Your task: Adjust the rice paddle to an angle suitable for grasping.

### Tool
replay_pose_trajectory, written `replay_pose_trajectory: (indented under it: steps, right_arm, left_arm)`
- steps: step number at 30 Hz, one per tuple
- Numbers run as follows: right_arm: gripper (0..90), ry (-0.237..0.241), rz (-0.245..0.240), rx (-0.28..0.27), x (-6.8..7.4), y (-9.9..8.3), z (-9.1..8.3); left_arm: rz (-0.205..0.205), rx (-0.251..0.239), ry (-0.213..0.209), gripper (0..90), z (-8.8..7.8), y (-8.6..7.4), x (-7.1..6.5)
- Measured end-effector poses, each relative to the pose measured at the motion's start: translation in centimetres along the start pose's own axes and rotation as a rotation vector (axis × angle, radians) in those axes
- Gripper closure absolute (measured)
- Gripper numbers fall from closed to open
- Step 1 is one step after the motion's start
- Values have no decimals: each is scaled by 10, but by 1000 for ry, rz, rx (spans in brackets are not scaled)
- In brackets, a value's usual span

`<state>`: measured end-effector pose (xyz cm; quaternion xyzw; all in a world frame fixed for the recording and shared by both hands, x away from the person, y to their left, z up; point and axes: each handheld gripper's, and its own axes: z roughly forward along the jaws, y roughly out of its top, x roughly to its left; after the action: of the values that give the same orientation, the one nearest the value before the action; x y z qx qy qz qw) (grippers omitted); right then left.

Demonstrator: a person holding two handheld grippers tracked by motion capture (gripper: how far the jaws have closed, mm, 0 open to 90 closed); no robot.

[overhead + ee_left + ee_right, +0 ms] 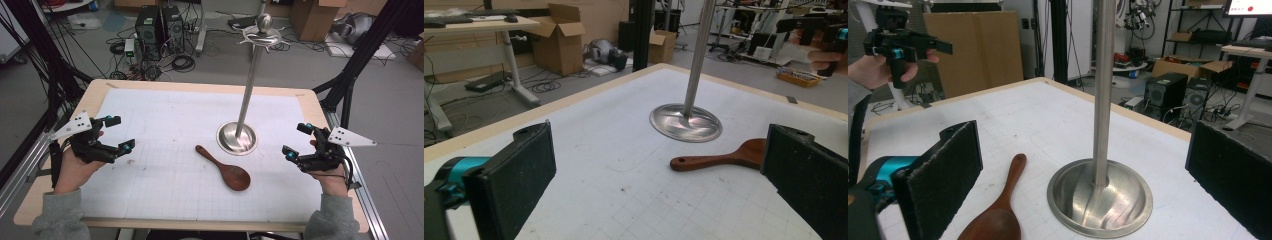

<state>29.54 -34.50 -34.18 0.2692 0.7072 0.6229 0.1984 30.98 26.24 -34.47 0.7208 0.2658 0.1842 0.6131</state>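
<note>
A dark brown wooden spoon (pixel 225 168) lies on the desk (pixel 160 125) beside a tall steel stand (pixel 238 137); left gripper (pixel 117 134) and right gripper (pixel 297 140) hover empty, jaws wide apart.

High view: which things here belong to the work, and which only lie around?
Work:
wooden spoon
metal stand
left gripper, open
right gripper, open

Lying around:
computer towers
cardboard box
floor cables
</note>
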Motion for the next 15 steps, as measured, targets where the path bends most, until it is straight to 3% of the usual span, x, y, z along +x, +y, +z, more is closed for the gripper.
replay_pose_trajectory:
  steps: [9, 15]
  right_arm:
    - [7, -10, 22, 49, -2, -3, 16]
    - [96, 6, 7, 86, 1, -4, 27]
  left_arm:
    - [-5, 21, 16, 17, -2, -4, -1]
    - [-5, 40, 18, 18, -3, -7, -2]
